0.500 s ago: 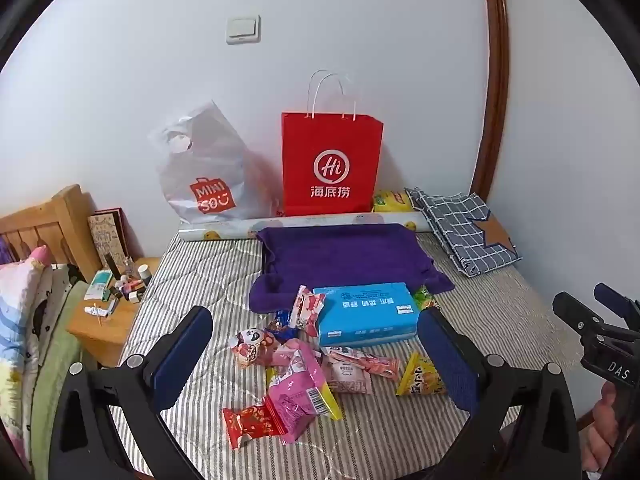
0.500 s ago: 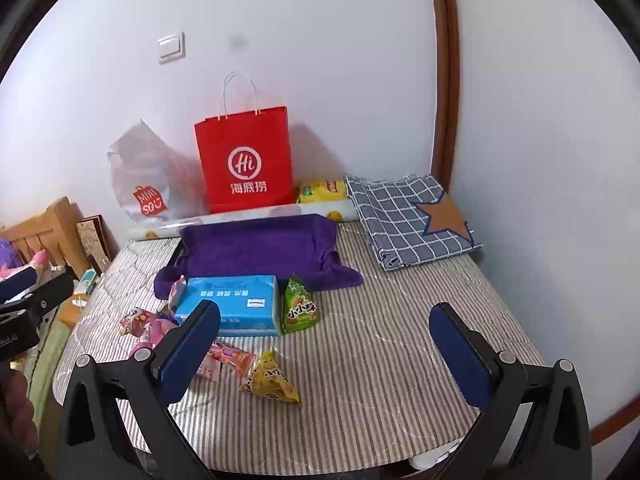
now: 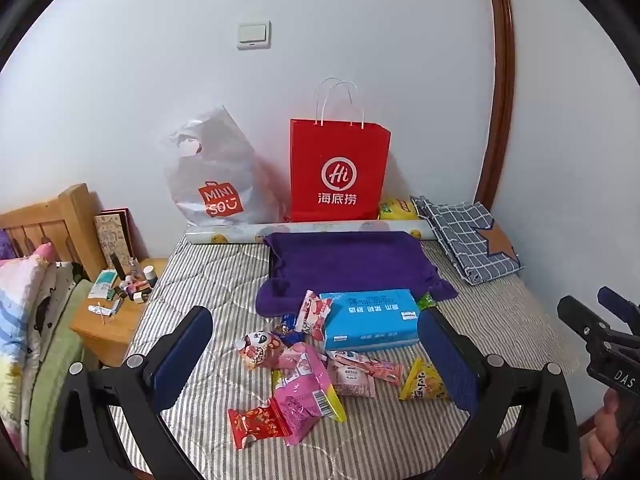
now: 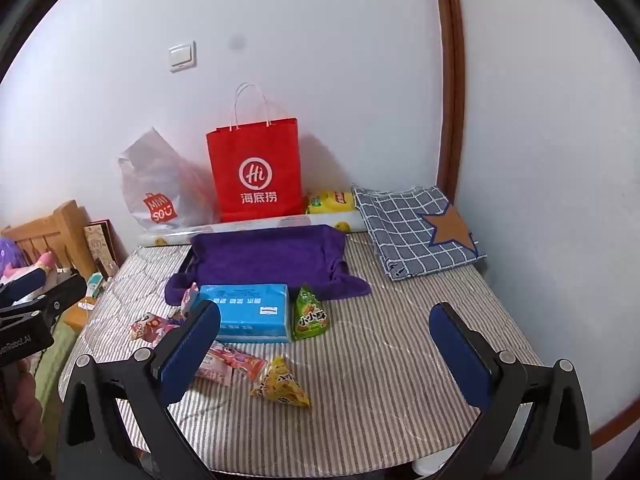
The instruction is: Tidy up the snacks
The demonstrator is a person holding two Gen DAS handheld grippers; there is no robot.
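Note:
Several snack packets lie on the striped mattress [image 3: 208, 280]: a pink packet [image 3: 306, 396], a red packet [image 3: 256, 426], a yellow triangular packet [image 3: 422, 382] and a panda packet [image 3: 258, 348]. A blue tissue box [image 3: 370, 318] lies behind them by a purple towel [image 3: 348, 264]. My left gripper [image 3: 316, 356] is open and empty, above the pile. My right gripper [image 4: 324, 348] is open and empty, above bare mattress [image 4: 380, 360]. In the right wrist view, a green packet [image 4: 309, 314] leans on the blue box [image 4: 250, 312] and the yellow packet [image 4: 282, 384] lies in front.
A red paper bag [image 3: 340, 172] and a white plastic bag [image 3: 218, 176] stand against the wall. A checked cloth [image 3: 468, 240] lies at the back right. A wooden bedside table [image 3: 116, 312] with small bottles stands on the left.
Both views have shifted only slightly; the snacks have not moved and both grippers stay open.

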